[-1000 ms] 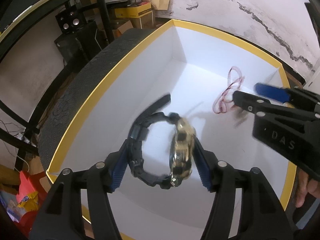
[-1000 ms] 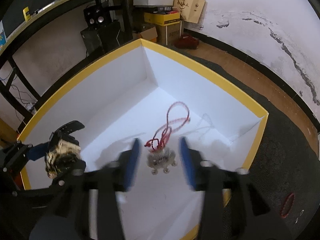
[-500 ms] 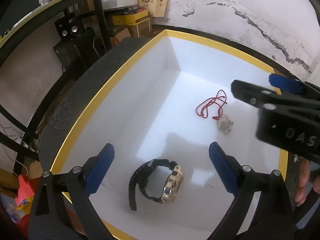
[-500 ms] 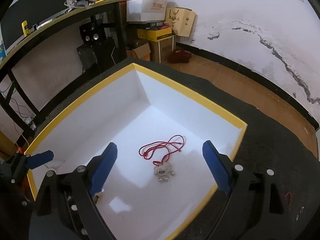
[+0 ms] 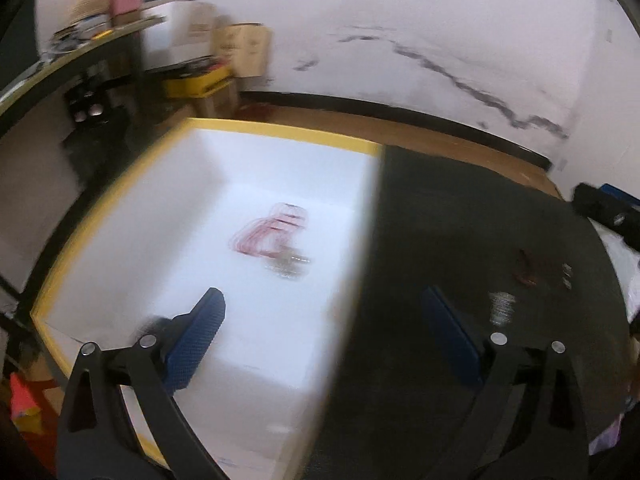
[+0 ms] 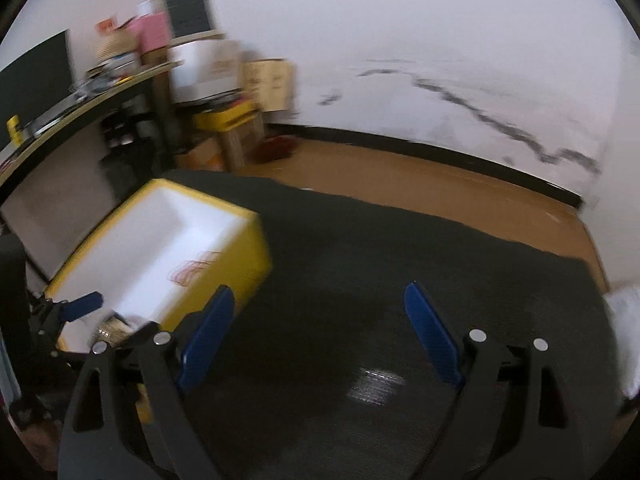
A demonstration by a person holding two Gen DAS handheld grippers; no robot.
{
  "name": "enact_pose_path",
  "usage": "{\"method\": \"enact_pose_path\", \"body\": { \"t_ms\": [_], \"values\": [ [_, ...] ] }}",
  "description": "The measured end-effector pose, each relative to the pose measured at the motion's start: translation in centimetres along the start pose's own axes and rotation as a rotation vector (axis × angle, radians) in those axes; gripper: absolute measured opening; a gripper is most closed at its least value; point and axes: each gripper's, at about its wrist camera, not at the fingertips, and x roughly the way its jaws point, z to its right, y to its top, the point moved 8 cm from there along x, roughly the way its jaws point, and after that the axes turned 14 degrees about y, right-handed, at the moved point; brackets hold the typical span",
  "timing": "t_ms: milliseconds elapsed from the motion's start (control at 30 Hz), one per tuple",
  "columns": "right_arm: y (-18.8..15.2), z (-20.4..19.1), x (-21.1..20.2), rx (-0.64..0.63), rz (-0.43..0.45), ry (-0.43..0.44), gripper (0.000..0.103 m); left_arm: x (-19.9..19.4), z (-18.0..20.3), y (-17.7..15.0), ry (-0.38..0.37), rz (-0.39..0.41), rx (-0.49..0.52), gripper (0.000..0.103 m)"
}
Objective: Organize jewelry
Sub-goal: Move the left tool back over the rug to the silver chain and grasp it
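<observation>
Left wrist view: red-cord necklace (image 5: 276, 232) already in yellow-rimmed box (image 5: 280, 130), both claws spread w/ nothing held, small pieces (image 5: 528, 270) on dark mat (image 5: 460, 216) left.

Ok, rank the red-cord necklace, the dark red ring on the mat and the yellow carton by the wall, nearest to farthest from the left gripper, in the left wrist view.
From the left gripper, jaws opening, nothing between them:
1. Red-cord necklace, inside the white box, just ahead.
2. Dark red ring, on the mat, off right.
3. Yellow carton, far back by the wall.
</observation>
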Motion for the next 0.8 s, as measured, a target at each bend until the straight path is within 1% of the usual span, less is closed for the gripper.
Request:
{"method": "enact_pose_path", "body": {
  "t_ms": [33,67,100,167,200,233,267,333,367,400,433,467,500,533,567,633,700,767,800],
  "values": [
    [-1.0,2.8,-1.5,0.014,0.005,-0.033,0.084,-0.2,2.7,-0.7,-0.025,-0.044,0.026,0.096],
    [-1.9,4.9,-2.3,0.023,0.003,-0.059,0.084,-0.4,4.0,-0.9,-0.030,-0.061,0.039,0.097],
    [-3.3,8.2,-3.8,0.043,0.000,-0.098,0.084,-0.9,5.6,-0.5,0.017,-0.039,0.053,0.097],
    [-5.9,13.1,-5.6,0.099,0.005,-0.132,0.084,-1.8,8.4,-0.6,-0.042,-0.003,0.078,0.097],
    [-6.8,14.9,-6.1,0.122,0.003,-0.149,0.084,-2.1,9.1,-0.9,0.000,-0.004,0.096,0.097],
    [-8.0,16.8,-6.6,0.146,0.000,-0.162,0.084,-3.2,10.5,-0.9,0.026,0.039,0.128,0.097],
    [-9.2,18.9,-7.1,0.165,-0.003,-0.175,0.084,-4.1,11.8,-0.8,-0.022,0.081,0.151,0.097],
    [-11.0,21.2,-7.3,0.181,-0.011,-0.186,0.084,-4.7,14.8,-1.0,-0.108,0.125,0.216,0.097],
    [-12.0,22.4,-7.3,0.188,-0.022,-0.189,0.084,-4.2,16.4,-1.4,-0.129,0.153,0.251,0.097],
    [-12.5,23.0,-7.2,0.186,-0.028,-0.190,0.084,-3.5,17.0,-1.7,-0.130,0.175,0.264,0.097],
    [-13.2,23.6,-7.0,0.179,-0.035,-0.183,0.084,-1.9,17.6,-2.3,-0.094,0.145,0.276,0.097],
    [-13.5,23.9,-6.4,0.167,-0.043,-0.173,0.084,-0.7,18.5,-2.7,-0.088,0.092,0.280,0.097],
    [-14.1,24.4,-5.8,0.148,-0.056,-0.163,0.084,0.0,19.3,-2.9,-0.132,0.069,0.283,0.097],
    [-14.4,24.8,-5.5,0.136,-0.060,-0.148,0.084,0.7,20.3,-3.2,-0.137,0.079,0.312,0.097],
    [-14.3,24.7,-4.8,0.131,-0.063,-0.130,0.084,1.1,20.9,-3.3,-0.114,0.101,0.350,0.097],
    [-14.2,24.5,-3.5,0.098,-0.071,-0.098,0.084,1.9,21.5,-3.7,-0.108,0.123,0.384,0.097],
    [-13.6,23.4,-1.9,0.068,-0.074,-0.049,0.084,3.1,21.8,-4.3,-0.121,0.109,0.377,0.097],
    [-13.8,22.2,0.4,0.045,-0.117,-0.016,0.083,4.3,21.7,-5.2,-0.116,0.085,0.382,0.097],
    [-14.0,21.8,1.2,0.040,-0.135,-0.005,0.080,4.7,21.7,-5.5,-0.121,0.075,0.386,0.097]
  ]
}}
